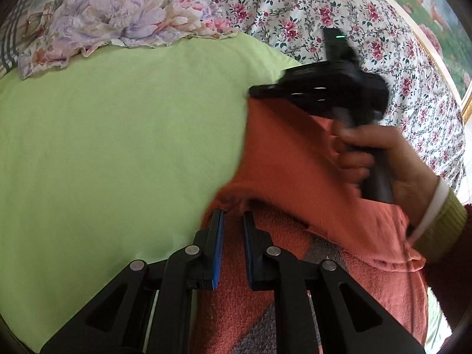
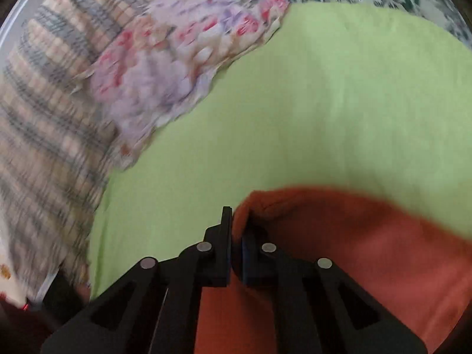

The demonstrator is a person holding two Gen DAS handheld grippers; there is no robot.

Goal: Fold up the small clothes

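An orange knitted garment (image 1: pixel 295 162) with a grey patch lies on the light green sheet (image 1: pixel 118 132). My left gripper (image 1: pixel 234 215) is shut on the garment's folded edge, with cloth bunched between the blue pads. My right gripper (image 2: pixel 236 221) is shut on another part of the orange garment (image 2: pixel 339 250) and holds it lifted over the green sheet (image 2: pixel 295 103). In the left wrist view the right gripper's black body (image 1: pixel 330 85) and the person's hand appear above the garment, blurred.
A lilac floral cloth (image 1: pixel 118 14) lies crumpled at the far edge of the sheet. A plaid fabric (image 2: pixel 44 118) is to the left. A white bedspread with red flowers (image 1: pixel 354 23) lies to the right.
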